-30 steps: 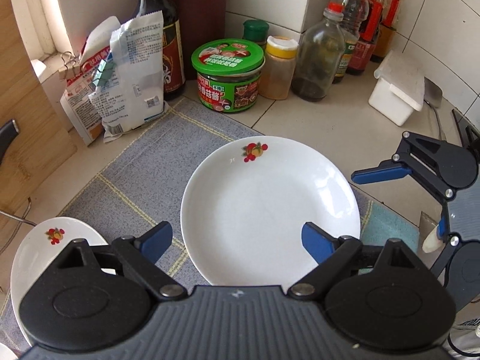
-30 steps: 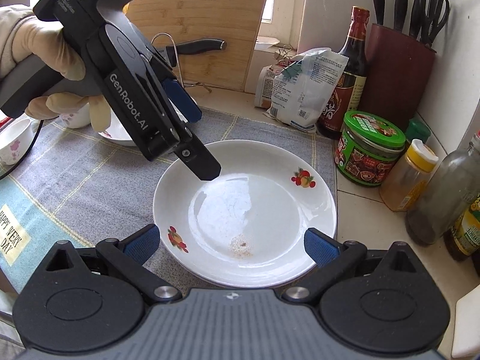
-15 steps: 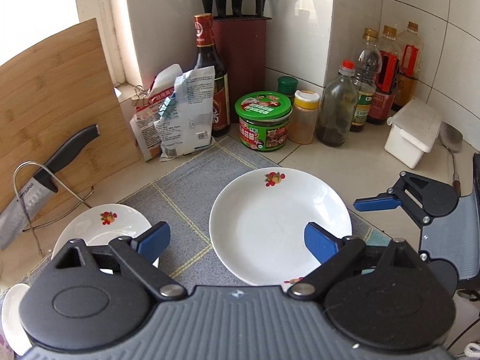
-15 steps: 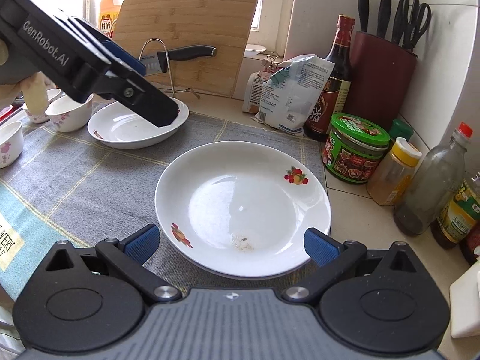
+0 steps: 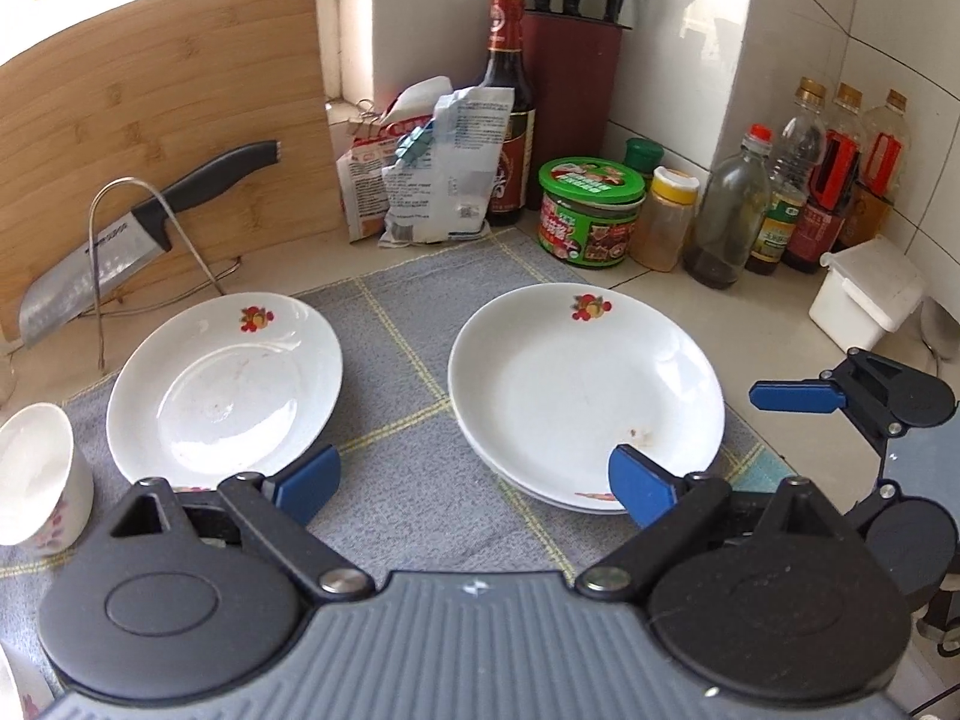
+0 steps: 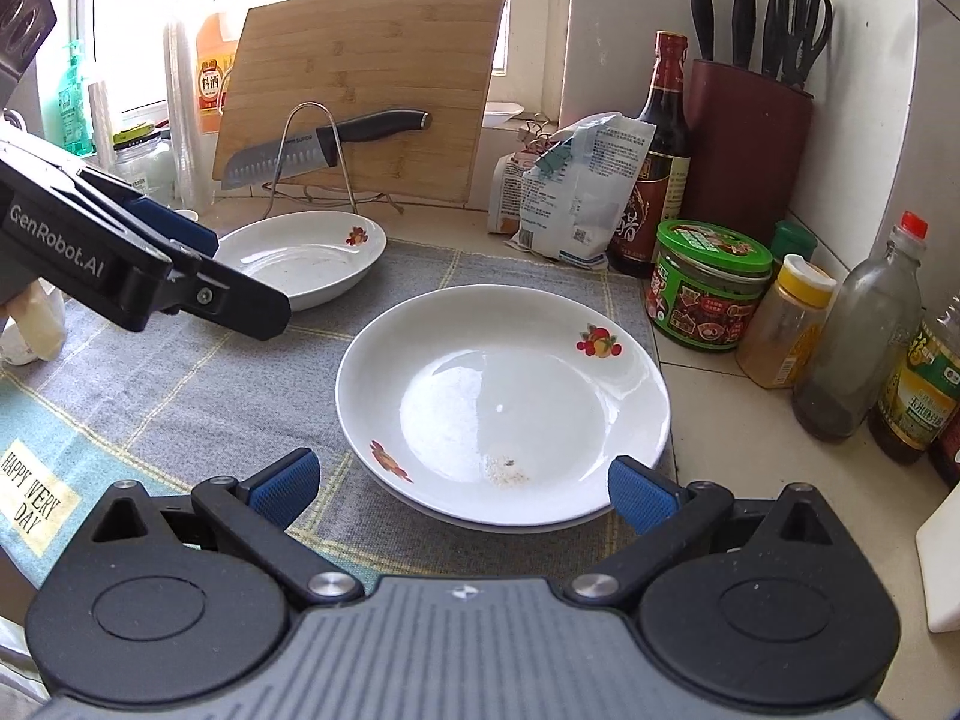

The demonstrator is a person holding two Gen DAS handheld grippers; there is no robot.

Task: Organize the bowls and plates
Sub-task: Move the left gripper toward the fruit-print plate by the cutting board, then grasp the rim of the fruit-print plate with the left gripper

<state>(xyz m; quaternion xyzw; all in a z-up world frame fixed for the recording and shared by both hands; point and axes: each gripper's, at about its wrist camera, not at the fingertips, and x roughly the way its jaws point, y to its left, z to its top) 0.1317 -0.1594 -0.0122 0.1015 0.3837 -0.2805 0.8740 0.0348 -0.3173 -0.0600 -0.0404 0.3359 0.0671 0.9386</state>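
Both the left gripper (image 5: 474, 480) and right gripper (image 6: 462, 483) hover with fingers spread and empty, since the stacked plates (image 6: 504, 402) rest on the mat (image 6: 180, 396) and the single plate (image 5: 225, 384) waits nearby.

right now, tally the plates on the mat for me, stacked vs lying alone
stacked plates: 2 (top plate resting on lower plate, only its rim showing)
lone plate: 1
total: 3
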